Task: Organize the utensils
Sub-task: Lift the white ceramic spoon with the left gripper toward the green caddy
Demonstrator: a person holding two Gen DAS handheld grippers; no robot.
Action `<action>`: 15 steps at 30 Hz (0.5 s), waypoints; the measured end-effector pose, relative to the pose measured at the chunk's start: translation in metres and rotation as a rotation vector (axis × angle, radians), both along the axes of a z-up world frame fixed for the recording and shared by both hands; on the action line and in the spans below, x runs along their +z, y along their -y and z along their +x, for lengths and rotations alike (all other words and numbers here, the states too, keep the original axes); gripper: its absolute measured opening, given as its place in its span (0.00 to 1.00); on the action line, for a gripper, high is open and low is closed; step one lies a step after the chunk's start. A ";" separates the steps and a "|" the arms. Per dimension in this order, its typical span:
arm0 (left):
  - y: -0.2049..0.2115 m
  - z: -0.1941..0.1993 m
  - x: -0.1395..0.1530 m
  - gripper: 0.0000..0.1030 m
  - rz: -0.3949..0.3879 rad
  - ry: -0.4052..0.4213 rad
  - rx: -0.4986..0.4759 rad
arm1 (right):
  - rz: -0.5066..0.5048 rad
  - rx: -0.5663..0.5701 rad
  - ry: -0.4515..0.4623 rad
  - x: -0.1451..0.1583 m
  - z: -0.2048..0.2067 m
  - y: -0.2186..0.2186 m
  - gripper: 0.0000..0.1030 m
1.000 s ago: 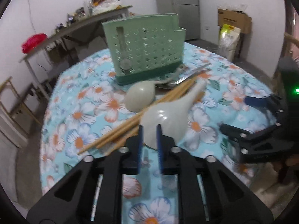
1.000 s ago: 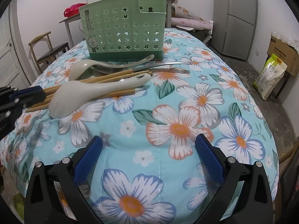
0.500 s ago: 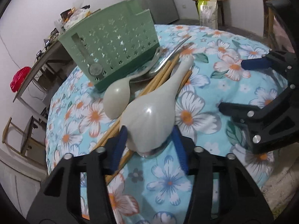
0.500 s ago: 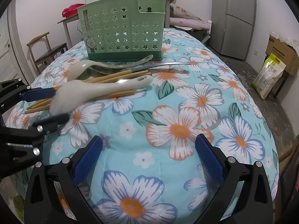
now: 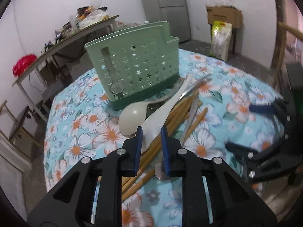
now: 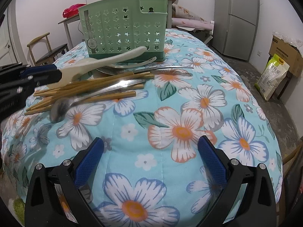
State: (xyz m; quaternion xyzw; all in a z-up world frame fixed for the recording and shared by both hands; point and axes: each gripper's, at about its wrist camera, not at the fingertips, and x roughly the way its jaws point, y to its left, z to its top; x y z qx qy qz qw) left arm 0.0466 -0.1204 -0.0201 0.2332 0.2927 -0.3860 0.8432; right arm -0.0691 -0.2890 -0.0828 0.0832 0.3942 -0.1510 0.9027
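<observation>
The counter (image 6: pixel 189 87) is covered with a light-blue cloth printed with white and orange flowers. At its far end stands a pale green utensil caddy (image 6: pixel 123 30) with star-shaped holes, upright on a darker green base; a strip label and a round sticker run down its left front, but the print on them is too small to read.

In front of the caddy lies a loose pile of utensils. The wooden chopsticks (image 6: pixel 90 90) lie roughly side by side, their long axes running from the near left toward the caddy end. A metal spoon (image 6: pixel 62 106) rests on them, bowl at the near left, handle pointing right and away. A second cream spoon (image 5: pixel 130 119) lies beside the caddy, bowl toward the left wrist camera.

The left gripper (image 5: pixel 150 134) has its jaws closing, blue pads on either side of the bowl end of a cream ladle spoon (image 6: pixel 98 64). Its handle points away from the gripper toward the caddy and is raised above the pile.

The right gripper (image 6: pixel 149 151) hovers over bare cloth at the near end, its jaws spread wide with nothing between them.

A yellow-green sack (image 6: pixel 272 75) by the wall carries writing I cannot make out.
</observation>
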 end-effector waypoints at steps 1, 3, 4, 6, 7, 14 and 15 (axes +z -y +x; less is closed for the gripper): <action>-0.001 0.005 0.001 0.17 -0.020 -0.020 0.015 | 0.000 0.000 0.000 0.000 0.000 0.000 0.94; -0.006 0.016 0.002 0.17 -0.075 -0.075 0.054 | 0.000 0.000 0.000 0.000 0.000 0.000 0.94; -0.008 0.020 0.003 0.17 -0.097 -0.093 0.068 | 0.000 0.000 0.000 0.000 0.000 0.000 0.94; -0.012 0.029 0.004 0.16 -0.144 -0.137 0.093 | 0.000 0.000 0.000 0.000 0.000 0.000 0.94; -0.013 0.032 0.005 0.16 -0.159 -0.147 0.101 | -0.001 0.000 0.000 0.000 0.001 0.000 0.94; -0.020 0.048 0.001 0.16 -0.258 -0.233 0.158 | 0.000 0.000 0.000 0.000 0.001 0.000 0.94; -0.019 0.048 0.000 0.16 -0.259 -0.227 0.159 | 0.000 0.001 0.000 0.000 0.001 0.000 0.94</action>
